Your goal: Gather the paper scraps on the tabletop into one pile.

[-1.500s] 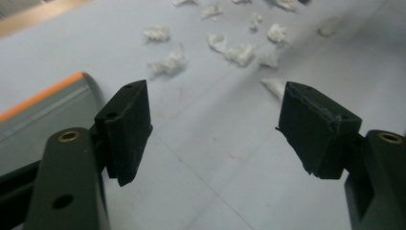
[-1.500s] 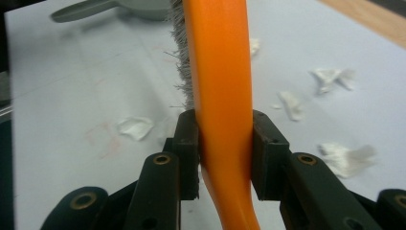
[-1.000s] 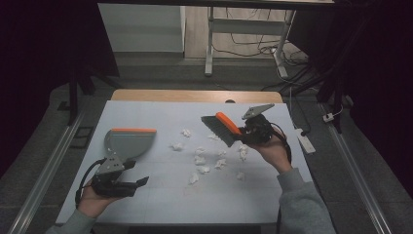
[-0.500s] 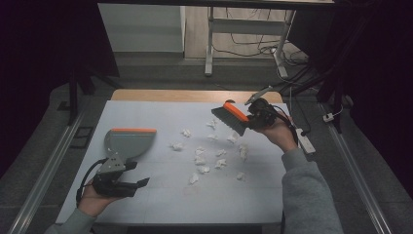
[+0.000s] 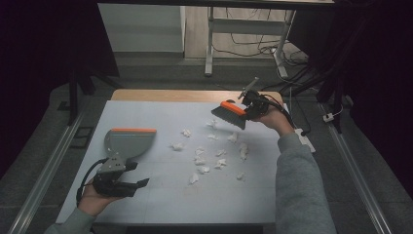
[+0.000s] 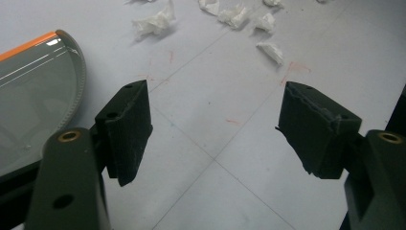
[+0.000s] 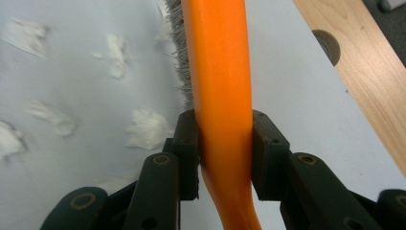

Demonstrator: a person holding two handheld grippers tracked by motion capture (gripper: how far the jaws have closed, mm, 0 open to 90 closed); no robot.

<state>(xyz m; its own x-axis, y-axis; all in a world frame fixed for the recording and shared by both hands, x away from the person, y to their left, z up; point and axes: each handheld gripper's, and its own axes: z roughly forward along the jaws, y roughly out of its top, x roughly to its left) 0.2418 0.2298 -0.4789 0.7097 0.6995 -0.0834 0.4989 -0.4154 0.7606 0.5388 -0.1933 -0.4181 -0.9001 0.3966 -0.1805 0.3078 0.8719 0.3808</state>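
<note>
Gripping the brush (image 5: 229, 113) by its orange handle, the right gripper (image 5: 251, 104) has its jaws clenched on either side of it, as the right gripper view shows, where the brush (image 7: 221, 72) runs up between the pads with grey bristles along its left edge. This brush has an orange back and a dark grey fan of bristles hanging down, and it hovers above the far right part of the white mat (image 5: 165, 195), just beyond the scattered paper scraps (image 5: 209, 156). Those crumpled white scraps lie between the brush and the dustpan (image 5: 127, 142), a grey pan with an orange lip lying flat on the mat well left of the brush. Nearer the person than the dustpan, the left gripper (image 5: 127, 184) rests with jaws spread wide and released, nothing between them; the left gripper view shows bare mat (image 6: 210, 143) there.
</note>
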